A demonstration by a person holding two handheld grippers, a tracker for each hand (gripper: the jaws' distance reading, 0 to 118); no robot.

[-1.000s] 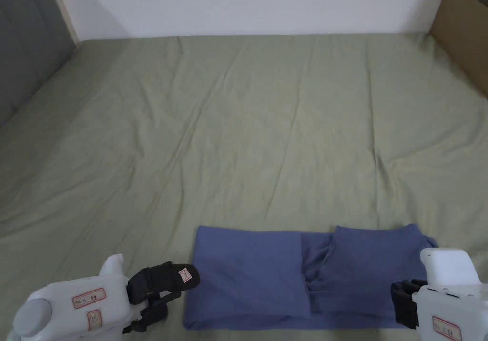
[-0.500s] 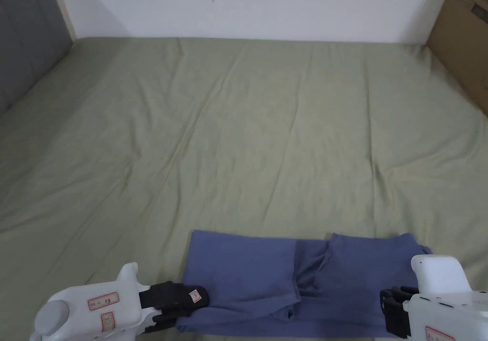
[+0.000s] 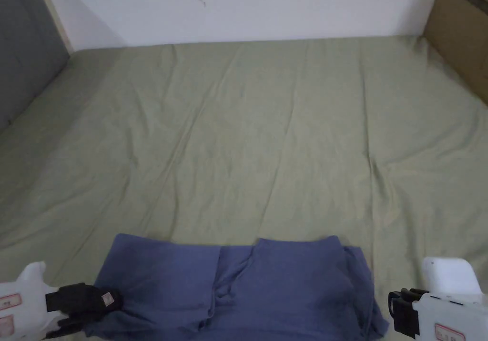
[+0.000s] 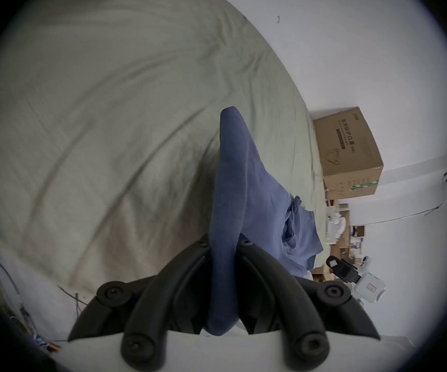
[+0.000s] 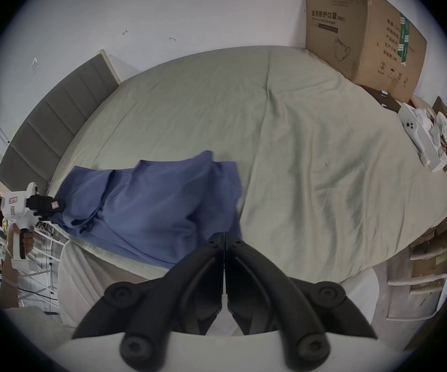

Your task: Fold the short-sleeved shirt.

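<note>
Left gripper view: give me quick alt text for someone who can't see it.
The left gripper is shut on an edge of the blue shirt, which trails away across a green bed sheet. Beyond the bed stand a cardboard box and a white wall, with the right gripper off to the side.

The place looked like a bedroom used also for storage, because a wide bed (image 3: 286, 132) with a green sheet and a grey padded headboard (image 5: 56, 125) stood against a white wall (image 3: 286, 4), with a big cardboard box (image 5: 364, 39) beside it.
</note>
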